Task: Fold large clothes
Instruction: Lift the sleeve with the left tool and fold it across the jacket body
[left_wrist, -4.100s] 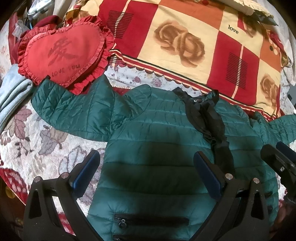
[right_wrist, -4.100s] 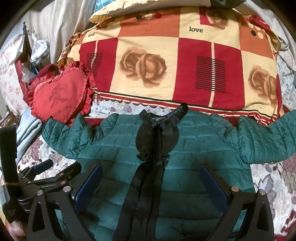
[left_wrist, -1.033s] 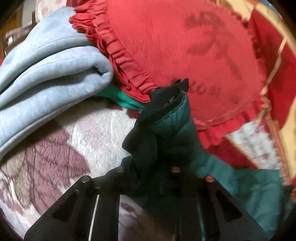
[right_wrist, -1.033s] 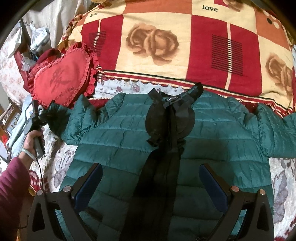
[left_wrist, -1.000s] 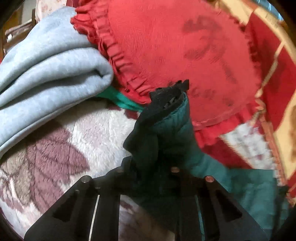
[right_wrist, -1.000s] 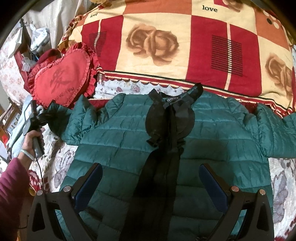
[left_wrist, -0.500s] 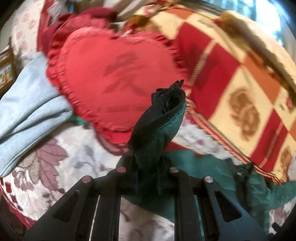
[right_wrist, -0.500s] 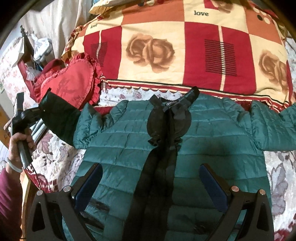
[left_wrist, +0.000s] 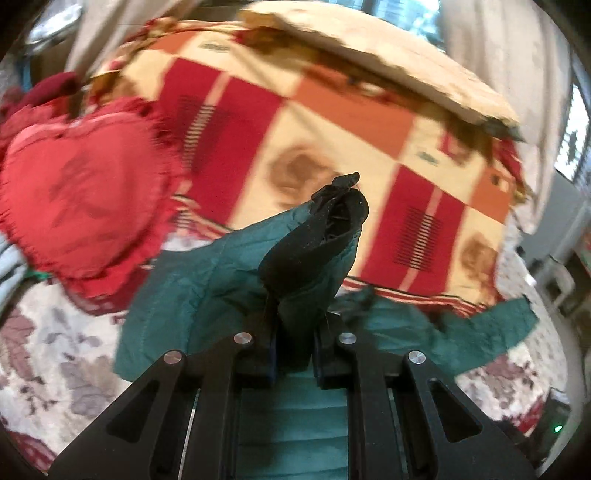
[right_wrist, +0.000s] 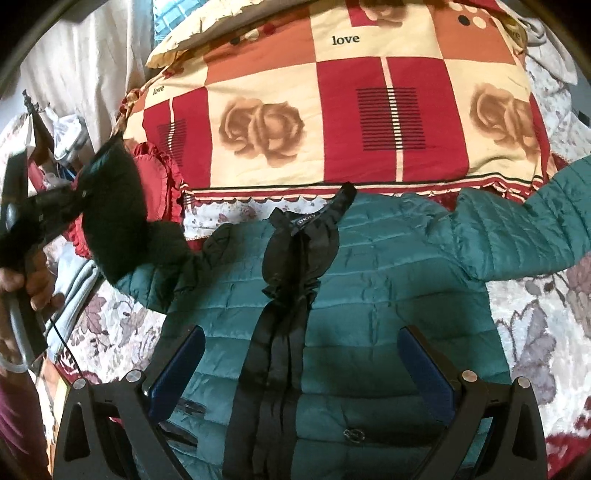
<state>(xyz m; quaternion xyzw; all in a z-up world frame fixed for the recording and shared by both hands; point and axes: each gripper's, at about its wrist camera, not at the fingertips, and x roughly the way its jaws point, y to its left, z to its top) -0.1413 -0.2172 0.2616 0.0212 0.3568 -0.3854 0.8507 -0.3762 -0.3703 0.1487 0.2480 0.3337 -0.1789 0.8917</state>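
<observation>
Far left, a folded pale grey garment (right_wrist: 75, 291) lies on the flowered bedspread (right_wrist: 535, 332) at the bed's edge, and just beyond it a red heart-shaped cushion (left_wrist: 74, 199) with a frilled border leans against the big red, cream and orange quilt (right_wrist: 332, 110) with rose prints and the word "love". The person's left hand (right_wrist: 31, 280) holds the left tool (left_wrist: 293, 350) up off the bed; its fingers are pinched tight on the cuff end of the green puffer jacket's left sleeve (left_wrist: 314, 266), and the black cuff lining pokes up past the tips. From there the sleeve runs down, raised and twisted, to the shoulder. The green puffer jacket (right_wrist: 388, 314) itself lies flat on its back in the middle of the bed, collar toward the quilt, its black zipper placket (right_wrist: 273, 354) running down the centre toward the near edge. The right tool (right_wrist: 301, 373) hovers over the jacket's lower body, spread wide, blue pads (right_wrist: 424, 365) either side of the placket, gripping nothing. On the far right, the other sleeve (right_wrist: 524, 229) stretches outward across the bedspread.
</observation>
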